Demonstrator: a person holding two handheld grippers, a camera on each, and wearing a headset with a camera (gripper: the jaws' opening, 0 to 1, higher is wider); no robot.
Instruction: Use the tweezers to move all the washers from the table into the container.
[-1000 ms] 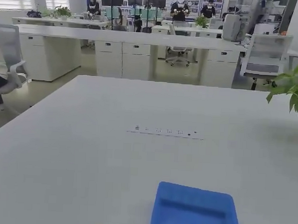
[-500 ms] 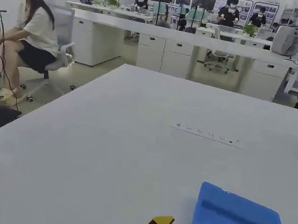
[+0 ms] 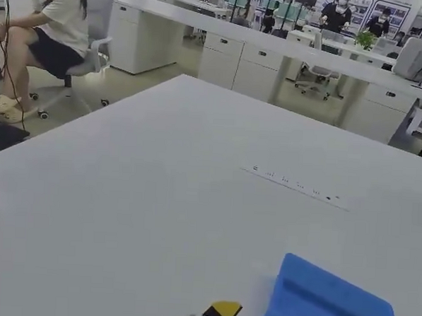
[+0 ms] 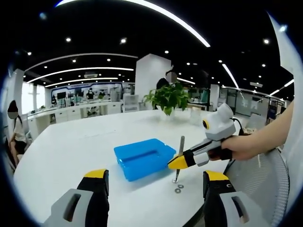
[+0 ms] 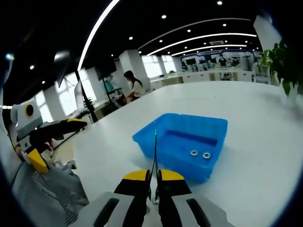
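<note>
Right gripper view, own tongs: the right tongs [image 5: 154,182] are clenched on the tweezers [image 5: 155,146], whose thin blades rise between the yellow tips.
Container: the blue container [image 5: 184,139] sits on the white surface [image 5: 255,161] just ahead of the tweezers. Two washers [image 5: 200,154] lie side by side on its floor.
Left gripper view, own tongs: the left tongs [image 4: 156,187] are released, with the jaws wide apart and nothing between them.
Loose washers: a few loose washers [image 4: 179,188] lie on the surface to the right of the container. The tweezers point down at them; whether the tip touches one, I cannot tell.
Hand: a hand [image 4: 244,146] grips the right tongs above those washers.
Plant: a potted plant [image 4: 168,97] stands beyond the container.
Head view, near: a yellow-and-black tip [image 3: 222,313] of a gripper, side unclear, lies just left of the container at the bottom edge.
Head view, far: a socket strip [image 3: 298,185] is set in the surface. A seated person [image 3: 59,22] and rows of desks [image 3: 273,58] lie beyond.
Change: a second ago the container sat lower centre. The camera has since swung left, bringing the seated person into frame and showing more of the yellow tip.
</note>
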